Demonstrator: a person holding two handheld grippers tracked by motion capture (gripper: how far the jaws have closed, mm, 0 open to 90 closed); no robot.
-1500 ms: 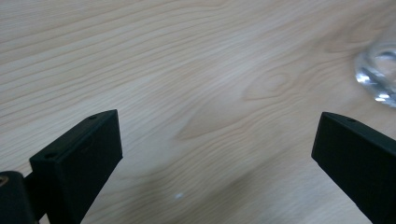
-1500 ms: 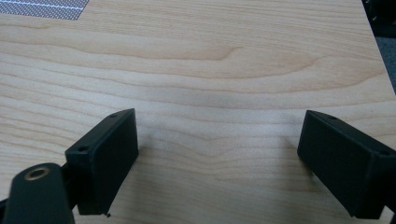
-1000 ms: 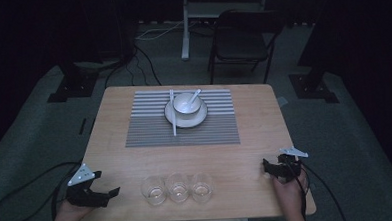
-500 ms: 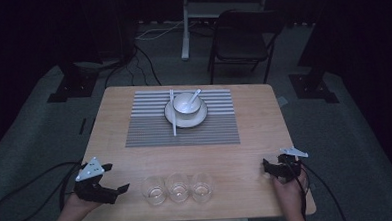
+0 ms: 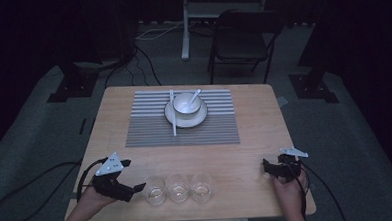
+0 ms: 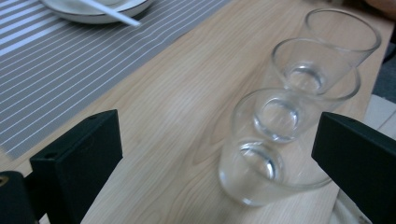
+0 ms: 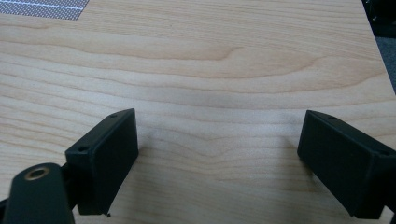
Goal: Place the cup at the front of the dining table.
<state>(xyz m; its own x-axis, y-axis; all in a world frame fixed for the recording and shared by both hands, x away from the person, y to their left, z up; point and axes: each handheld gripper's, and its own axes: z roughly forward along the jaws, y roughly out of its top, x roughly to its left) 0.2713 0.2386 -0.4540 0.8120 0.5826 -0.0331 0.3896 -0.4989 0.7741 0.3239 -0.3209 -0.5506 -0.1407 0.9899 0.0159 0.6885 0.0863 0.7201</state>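
I have the left gripper (image 5: 133, 189) low at the near left of the wooden table (image 5: 264, 117), its jaws spread wide and empty, pointing along the row of three clear drinking glasses that stand on the near edge. In the left gripper view the nearest glass (image 6: 266, 149) sits between the two black jaws, closer to the far-side jaw but apart from both as far as I can see — the rim near that jaw is hard to judge. The middle glass (image 6: 310, 74) and the far glass (image 6: 343, 32) line up right behind it, all three upright and seemingly empty, each just beside the next. From the high view the nearest glass (image 5: 155, 190) is just beside the left gripper's tips. My right gripper (image 5: 271, 168) rests at the near right of the table, well apart from the glasses; its own view shows both jaws wide apart over bare wood, holding nothing. Farther up the table lies a grey striped placemat (image 5: 150, 132) bearing a white plate (image 5: 200, 121), a white bowl (image 5: 186, 104) with a spoon (image 5: 195, 95) in it — and white chopsticks (image 5: 173, 114) across the plate's left side.
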